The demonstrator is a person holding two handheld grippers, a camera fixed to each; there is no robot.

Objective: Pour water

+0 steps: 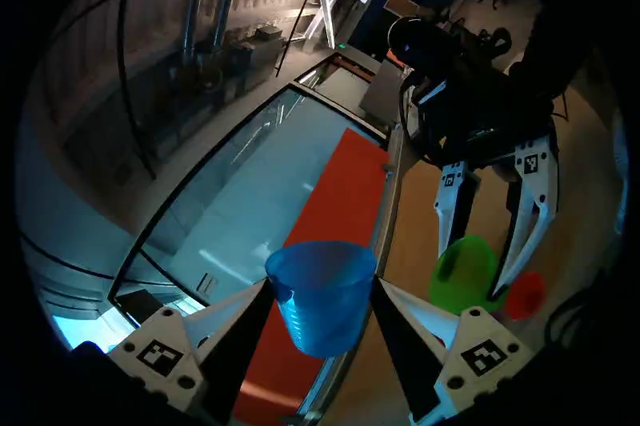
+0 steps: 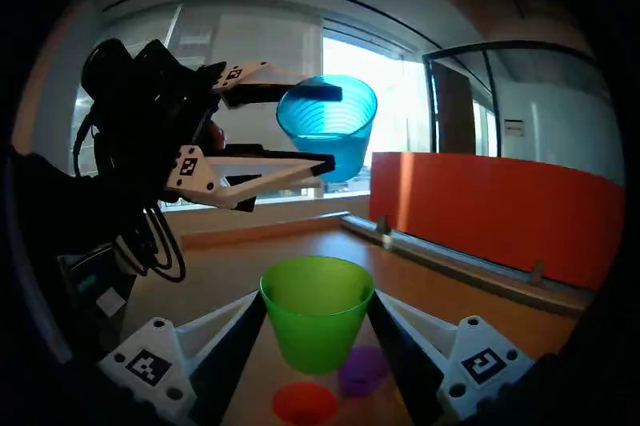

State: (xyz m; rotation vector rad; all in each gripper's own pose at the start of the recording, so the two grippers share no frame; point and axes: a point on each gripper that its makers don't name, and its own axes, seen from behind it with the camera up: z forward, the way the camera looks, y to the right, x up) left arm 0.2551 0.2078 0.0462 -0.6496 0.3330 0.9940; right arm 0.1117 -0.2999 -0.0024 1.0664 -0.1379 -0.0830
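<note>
A translucent blue cup (image 1: pixel 320 322) sits between the fingers of my left gripper (image 1: pixel 320 290), which is shut on its sides. In the right gripper view, that same blue cup (image 2: pixel 324 118) hangs high in the air, held by the left gripper (image 2: pixel 334 129), above and beyond the green cup. My right gripper (image 2: pixel 318 298) is shut on a green cup (image 2: pixel 316 338), held upright just over the wooden table (image 2: pixel 240 266). The left gripper view shows the right gripper (image 1: pixel 472 274) with the green cup (image 1: pixel 468 266) lower down on the right. I cannot tell if either cup holds water.
A small orange cup (image 2: pixel 304 404) and a purple cup (image 2: pixel 362 370) lie on the table under the green cup; the orange cup (image 1: pixel 526 295) also appears beside the right gripper. An orange panel (image 2: pixel 496 210) and a metal rail (image 2: pixel 448 262) border the table, with windows behind.
</note>
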